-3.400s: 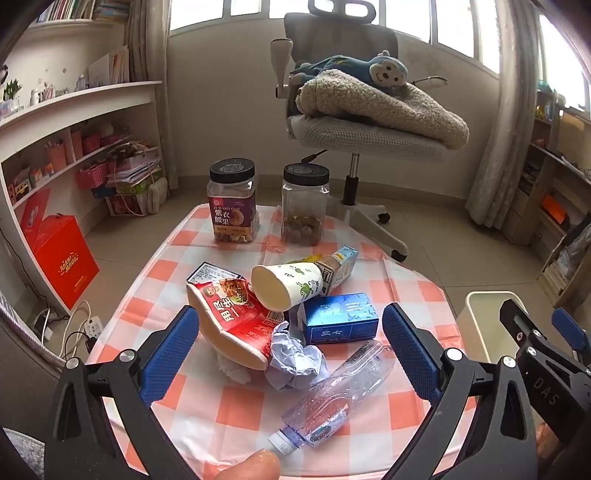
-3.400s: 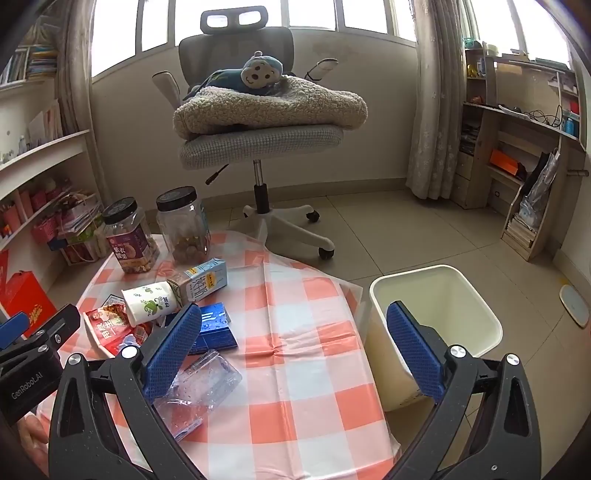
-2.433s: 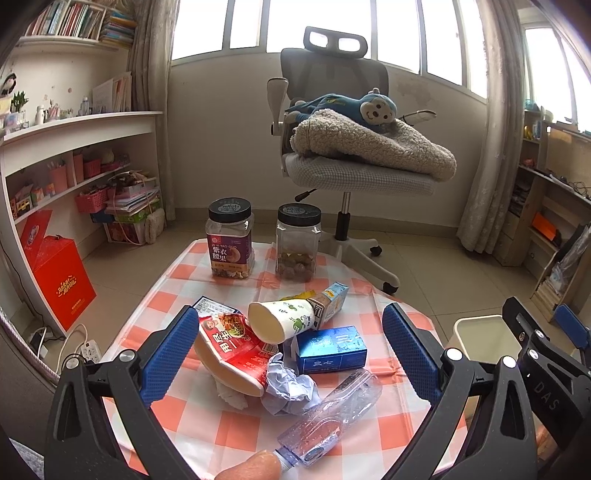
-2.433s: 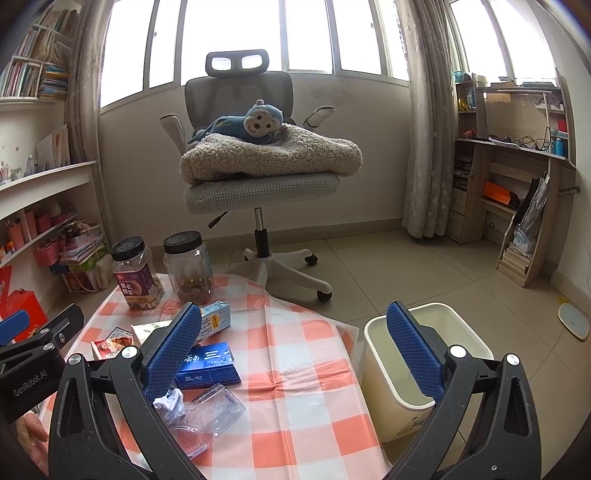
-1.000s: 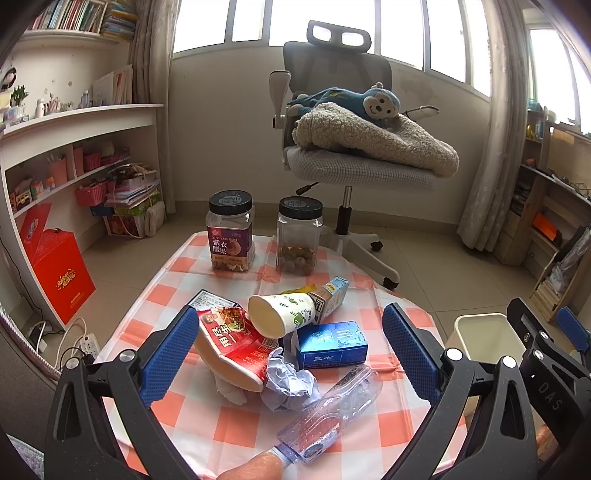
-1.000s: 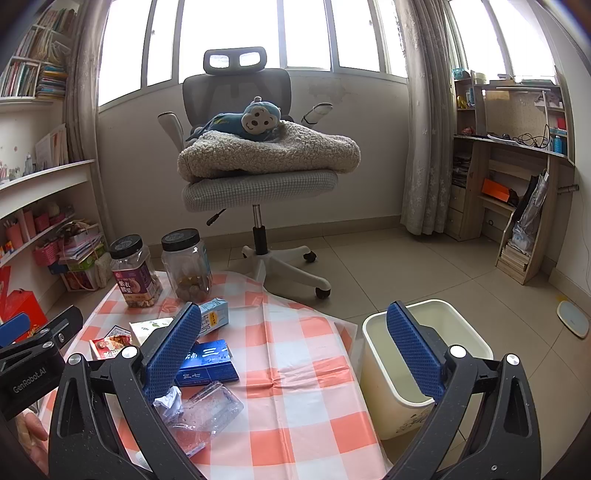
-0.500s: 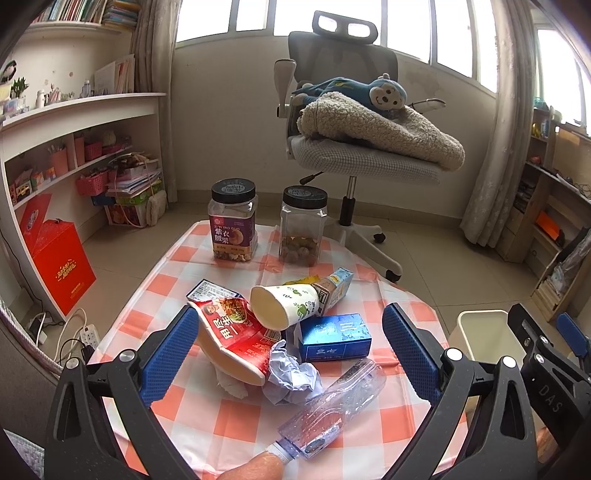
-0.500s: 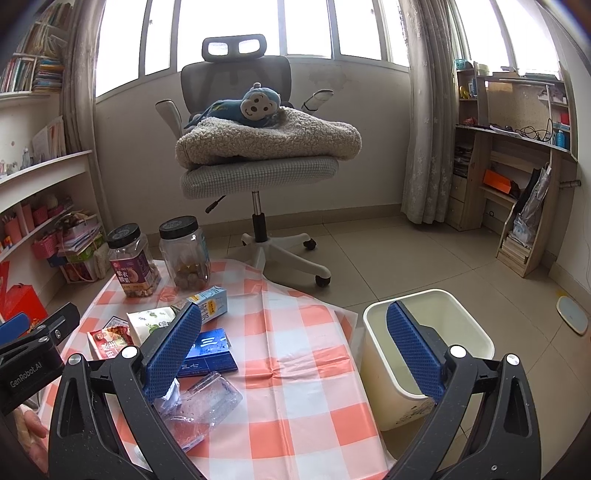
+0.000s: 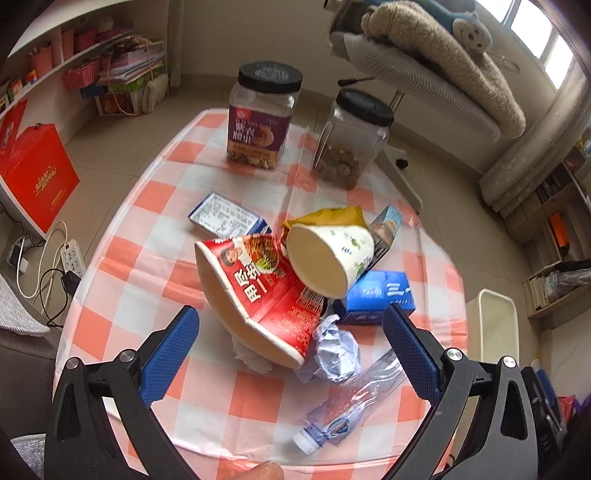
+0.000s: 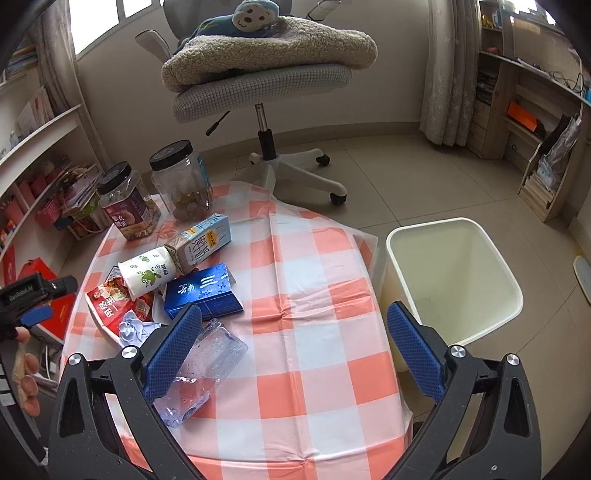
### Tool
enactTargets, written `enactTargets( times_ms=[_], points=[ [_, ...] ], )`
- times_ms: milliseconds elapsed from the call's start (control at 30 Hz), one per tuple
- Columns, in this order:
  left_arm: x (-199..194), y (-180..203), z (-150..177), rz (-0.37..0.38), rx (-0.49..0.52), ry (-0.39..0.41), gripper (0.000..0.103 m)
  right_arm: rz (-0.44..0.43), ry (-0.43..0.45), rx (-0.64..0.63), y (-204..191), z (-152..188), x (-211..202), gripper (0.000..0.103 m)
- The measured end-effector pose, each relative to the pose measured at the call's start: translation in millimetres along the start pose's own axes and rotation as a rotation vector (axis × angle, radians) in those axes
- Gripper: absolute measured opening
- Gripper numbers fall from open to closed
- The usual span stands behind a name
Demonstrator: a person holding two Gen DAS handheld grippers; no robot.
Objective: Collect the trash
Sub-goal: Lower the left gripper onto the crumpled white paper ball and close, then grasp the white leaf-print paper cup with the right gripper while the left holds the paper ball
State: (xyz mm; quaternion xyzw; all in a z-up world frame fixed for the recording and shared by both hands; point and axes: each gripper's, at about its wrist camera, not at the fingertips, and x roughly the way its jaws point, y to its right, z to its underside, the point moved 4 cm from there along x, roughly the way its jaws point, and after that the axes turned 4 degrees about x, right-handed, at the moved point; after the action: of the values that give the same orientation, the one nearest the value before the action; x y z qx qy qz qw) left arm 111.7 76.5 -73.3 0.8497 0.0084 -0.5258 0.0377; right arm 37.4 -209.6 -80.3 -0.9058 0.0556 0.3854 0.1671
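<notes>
Evidently nothing is collected yet: the bin (image 10: 454, 284) ahead of the right tongs (image 10: 293, 354) looks empty, while the red noodle cup (image 9: 258, 295), crumpled paper (image 9: 338, 354) and plastic bottle (image 9: 351, 402) lie on the bench (image 9: 122, 266) between the spread left tongs (image 9: 290, 354). Both tongs gape, holding nothing.

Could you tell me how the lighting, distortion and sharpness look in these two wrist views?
Left wrist view: strong fisheye bending of the table, soft daylight, crushed bottle sharp, open left tongs in focus. Right wrist view: window blown out white, bin curved by the lens, open right tongs sharp, corners vignetted black.
</notes>
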Motion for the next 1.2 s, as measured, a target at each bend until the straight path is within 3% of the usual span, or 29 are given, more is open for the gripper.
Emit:
enactTargets(
  times_ms=[133, 200, 267, 533, 633, 700, 800, 867, 1033, 1100, 1200],
  points=[
    [32, 11, 24, 0.093, -0.045, -0.186, 0.096, -0.012, -0.054, 0.034, 4, -4, 10, 0.096],
    [35, 22, 28, 0.106, -0.032, -0.200, 0.096, -0.009, -0.058, 0.044, 5, -6, 12, 0.096],
    [34, 31, 31, 0.070, -0.004, -0.189, 0.096, -0.001, -0.058, 0.048, 6, -8, 14, 0.096],
    [71, 40, 35, 0.099, -0.071, -0.290, 0.067, 0.032, -0.108, 0.068, 17, -5, 27, 0.096],
    [79, 40, 35, 0.096, -0.084, -0.287, 0.047, 0.029, -0.139, 0.083, 18, 0, 34, 0.096],
    [82, 42, 37, 0.118, -0.080, -0.300, 0.027, 0.020, -0.163, 0.096, 16, 4, 39, 0.096],
    [76, 46, 39, 0.121, -0.041, -0.279, 0.013, -0.003, -0.217, 0.115, 9, 12, 49, 0.096],
    [66, 47, 39, 0.123, -0.010, -0.247, 0.012, -0.021, -0.258, 0.137, 4, 19, 57, 0.096],
    [30, 43, 31, 0.222, 0.000, -0.167, 0.012, -0.075, -0.361, 0.205, -12, 38, 77, 0.096],
    [12, 37, 25, 0.248, 0.005, -0.113, 0.012, -0.085, -0.366, 0.211, -20, 39, 79, 0.096],
    [-14, 26, 15, 0.264, 0.008, -0.025, 0.012, -0.062, -0.301, 0.153, -34, 30, 75, 0.096]
  ],
)
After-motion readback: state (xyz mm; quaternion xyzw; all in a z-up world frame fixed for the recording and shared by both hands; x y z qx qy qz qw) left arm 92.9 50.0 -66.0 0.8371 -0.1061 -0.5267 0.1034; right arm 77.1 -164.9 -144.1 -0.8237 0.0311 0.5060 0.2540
